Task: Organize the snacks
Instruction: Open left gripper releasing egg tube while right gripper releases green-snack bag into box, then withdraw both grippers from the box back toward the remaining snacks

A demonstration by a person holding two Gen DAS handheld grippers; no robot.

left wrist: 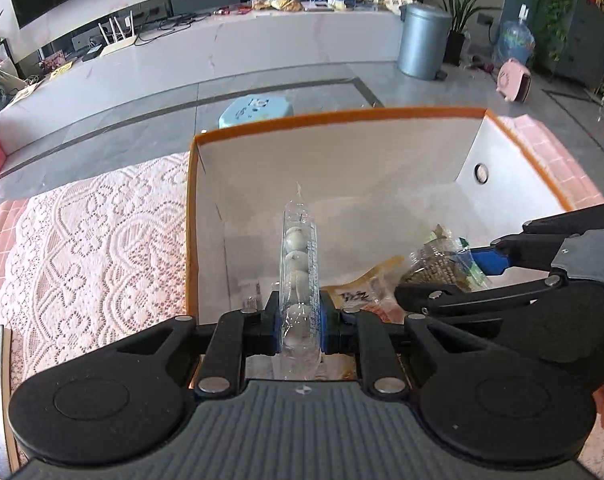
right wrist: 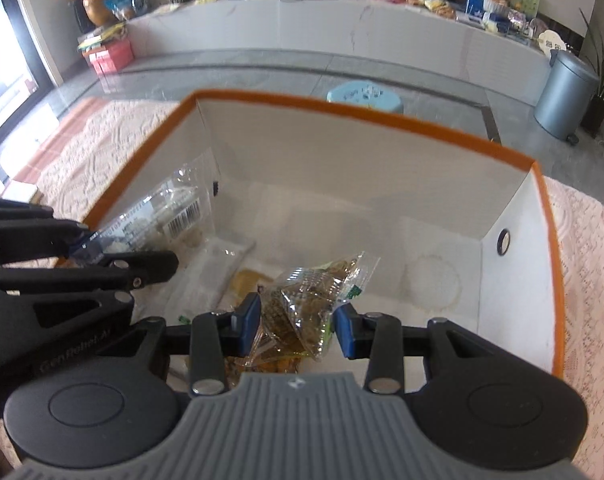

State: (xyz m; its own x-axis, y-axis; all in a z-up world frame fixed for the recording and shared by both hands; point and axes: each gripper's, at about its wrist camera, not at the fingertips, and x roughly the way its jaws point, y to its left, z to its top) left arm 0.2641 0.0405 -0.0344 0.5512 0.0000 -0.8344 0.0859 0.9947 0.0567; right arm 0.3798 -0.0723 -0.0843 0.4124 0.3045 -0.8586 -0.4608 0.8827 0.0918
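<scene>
Left gripper (left wrist: pixel 299 326) clenched on a clear tube of white balls (left wrist: pixel 298 280), held over the near left of the orange-rimmed box (left wrist: pixel 342 114). Right gripper (right wrist: pixel 295 326) holds a crinkly green-brown snack packet (right wrist: pixel 302 300) between its blue pads, low inside the box (right wrist: pixel 382 114). Yellow packet (left wrist: pixel 366 284) on the box floor. Box sits on lace cloth (left wrist: pixel 93 232).

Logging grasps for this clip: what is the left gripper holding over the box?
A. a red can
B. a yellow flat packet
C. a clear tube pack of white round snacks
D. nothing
C: in the left wrist view the left gripper is shut on the clear tube pack of white balls, above the box.
</scene>
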